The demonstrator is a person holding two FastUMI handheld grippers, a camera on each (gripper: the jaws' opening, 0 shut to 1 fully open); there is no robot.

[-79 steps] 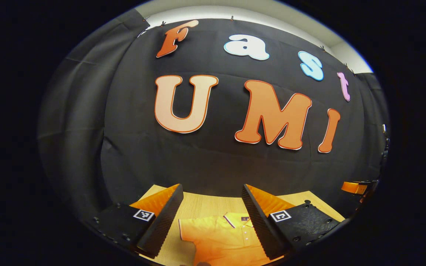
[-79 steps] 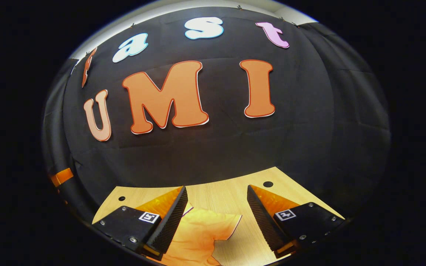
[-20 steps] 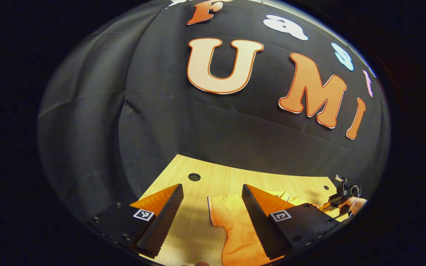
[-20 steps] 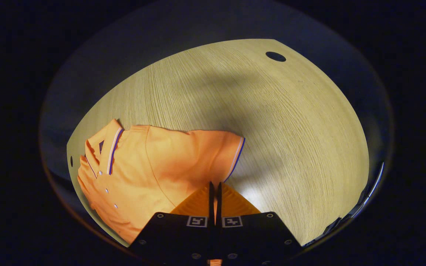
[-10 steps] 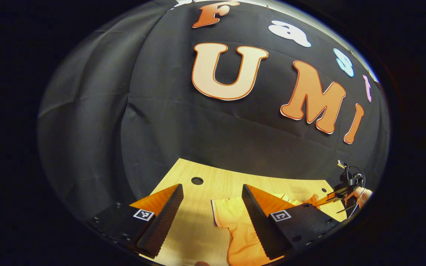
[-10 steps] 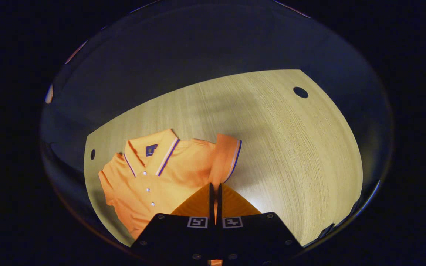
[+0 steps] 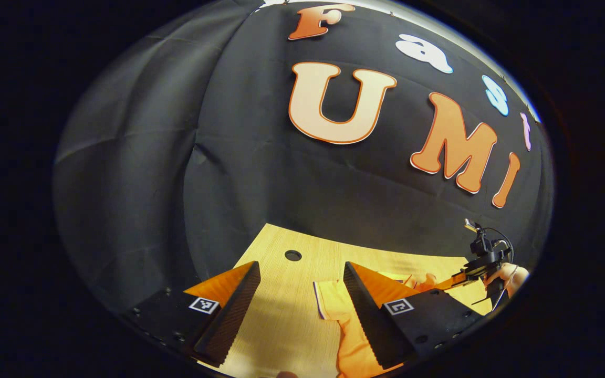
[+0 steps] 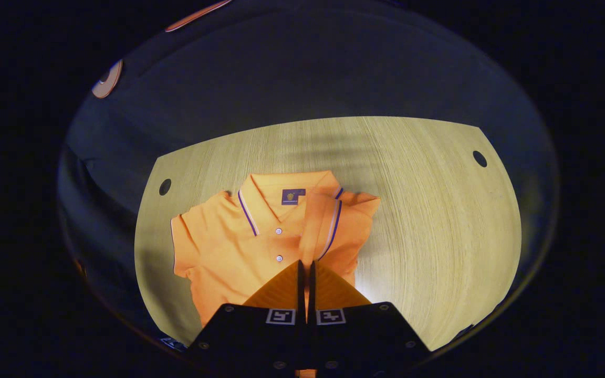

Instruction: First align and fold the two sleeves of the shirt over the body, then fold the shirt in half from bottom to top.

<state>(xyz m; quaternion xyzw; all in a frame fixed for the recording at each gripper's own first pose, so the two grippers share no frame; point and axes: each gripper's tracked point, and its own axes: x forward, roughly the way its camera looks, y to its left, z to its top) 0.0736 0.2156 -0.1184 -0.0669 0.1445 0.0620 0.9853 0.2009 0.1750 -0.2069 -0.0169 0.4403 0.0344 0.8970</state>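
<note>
Overhead, right gripper (image 8: 305, 270) pinched closed on shirt (image 8: 239, 247) sleeve (image 8: 323, 226), folded across the body. Left gripper (image 7: 300, 294) wide open, holding nothing, above table (image 7: 281, 325).

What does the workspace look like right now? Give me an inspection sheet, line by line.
Surface: wooden table with round holes.
Job's things: orange shirt lying collar up; one sleeve pulled across the chest, the other still spread out.
Clutter: nothing seen.
Grippers: right gripper fingers closed on the sleeve; left gripper fingers apart above the table, holding nothing.
Cables: a thin black cable on the far gripper.
Surroundings: black cloth wall.
</note>
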